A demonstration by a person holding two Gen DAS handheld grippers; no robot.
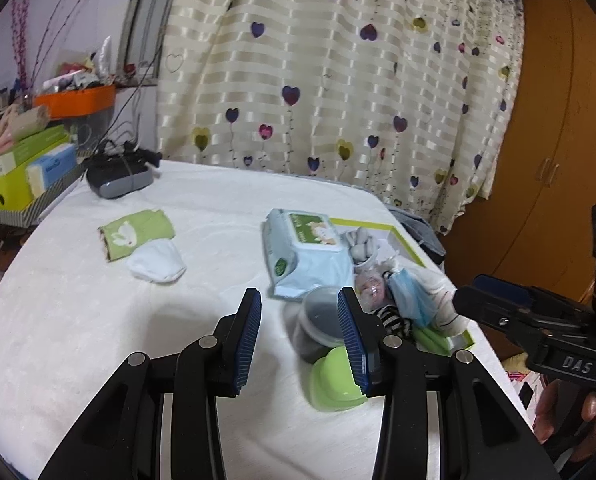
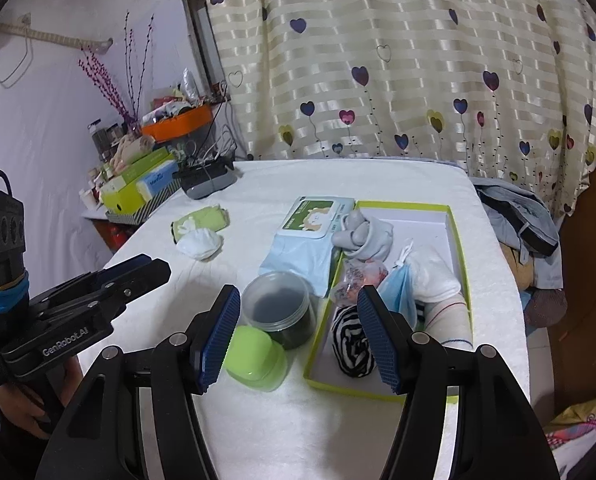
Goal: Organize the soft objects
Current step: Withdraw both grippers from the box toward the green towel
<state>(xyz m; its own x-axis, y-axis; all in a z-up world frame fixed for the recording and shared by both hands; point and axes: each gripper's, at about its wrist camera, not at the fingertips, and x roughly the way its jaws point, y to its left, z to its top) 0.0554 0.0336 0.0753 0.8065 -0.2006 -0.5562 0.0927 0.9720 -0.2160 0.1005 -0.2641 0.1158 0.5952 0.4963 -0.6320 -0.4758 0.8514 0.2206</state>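
Above a white-covered table [image 2: 378, 184]: left gripper [image 1: 300, 330] and right gripper [image 2: 298, 336], both spread wide, gripping nothing. In the green-edged box [image 2: 460, 248] — grey sock [image 2: 368, 236], striped sock [image 2: 352, 344], blue mask [image 2: 396, 290]. Well apart on the cloth, green sock [image 1: 136, 232] touching white sock [image 1: 158, 266]. Beside the box, wipes pack [image 2: 310, 240], jar [image 2: 280, 308], green lid [image 2: 256, 356].

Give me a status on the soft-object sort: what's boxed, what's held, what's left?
Done: the green-rimmed box already holds a grey sock, a striped sock, a blue face mask and a white sock. In hand: nothing; left gripper and right gripper are both open and empty. Left: green rabbit cloth and white sock on the bed, wet wipes pack beside the box.
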